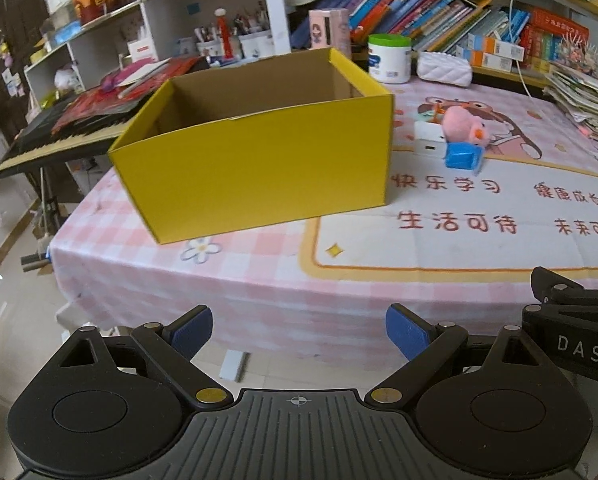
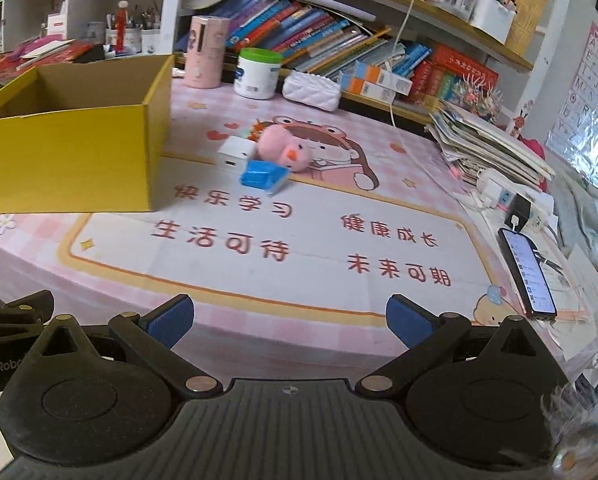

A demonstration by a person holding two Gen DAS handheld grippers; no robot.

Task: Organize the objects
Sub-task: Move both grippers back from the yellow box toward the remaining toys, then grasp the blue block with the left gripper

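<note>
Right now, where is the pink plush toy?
The pink plush toy sits mid-table on the cartoon mat, right of the yellow box, touching the small blue box in front and beside the white charger.

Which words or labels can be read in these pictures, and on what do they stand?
"快乐学习", "生活可待", "健康成长", "未来可期": pink checked tablecloth.
"DAS": right tool.
"A B C" letters: wall alphabet poster.
Book spines, white jar label: too blurred.

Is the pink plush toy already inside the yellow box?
No. The pink plush toy lies on the tablecloth right of the yellow box, beside a blue block.
</note>
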